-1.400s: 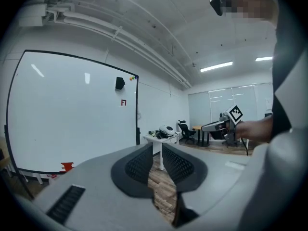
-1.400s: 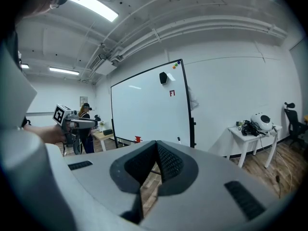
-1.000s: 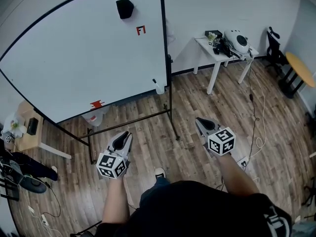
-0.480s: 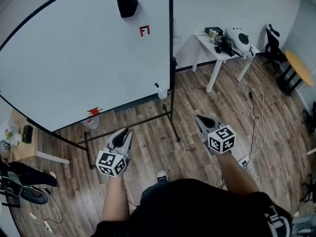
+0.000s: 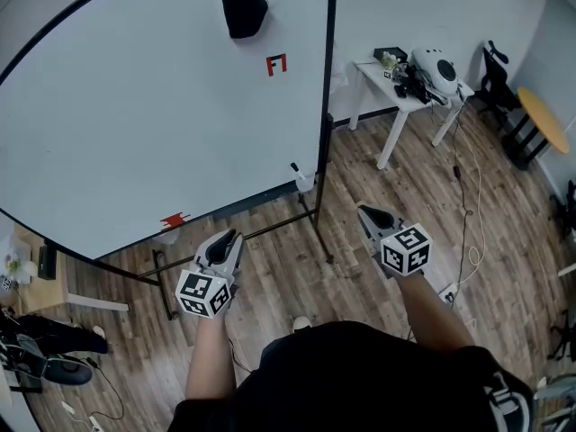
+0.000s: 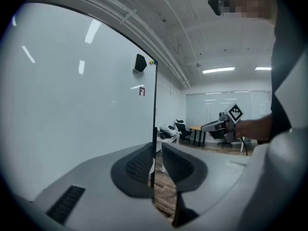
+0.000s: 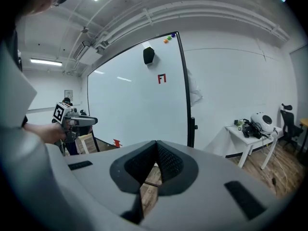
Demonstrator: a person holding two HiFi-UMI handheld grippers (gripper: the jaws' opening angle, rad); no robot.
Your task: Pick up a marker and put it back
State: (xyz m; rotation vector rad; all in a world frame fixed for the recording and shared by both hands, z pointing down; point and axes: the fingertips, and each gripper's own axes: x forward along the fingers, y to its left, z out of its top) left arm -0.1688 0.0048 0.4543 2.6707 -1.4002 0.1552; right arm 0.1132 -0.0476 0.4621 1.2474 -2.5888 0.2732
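A marker [image 5: 292,168] with a dark cap leans out of a small white holder [image 5: 306,184] at the lower right corner of the big whiteboard [image 5: 144,115]. Both grippers hover over the wooden floor, short of the board and pointing toward it. My left gripper [image 5: 230,238] shows a narrow gap between its jaws, with nothing in it. My right gripper [image 5: 368,213] is shut and empty, and it lies to the right of the board's black frame post [image 5: 326,106]. The right gripper view holds the board [image 7: 134,105] and my left gripper [image 7: 72,121].
A black eraser [image 5: 243,10] and a red magnet [image 5: 276,64] sit high on the board, another red magnet [image 5: 174,220] at its lower edge. A white table [image 5: 382,88] with gear stands at the right wall. The board's stand legs [image 5: 315,232] cross the floor ahead.
The whiteboard has grown larger and slid right in the head view as the person walked toward it. Both grippers kept their pose in front of the body.
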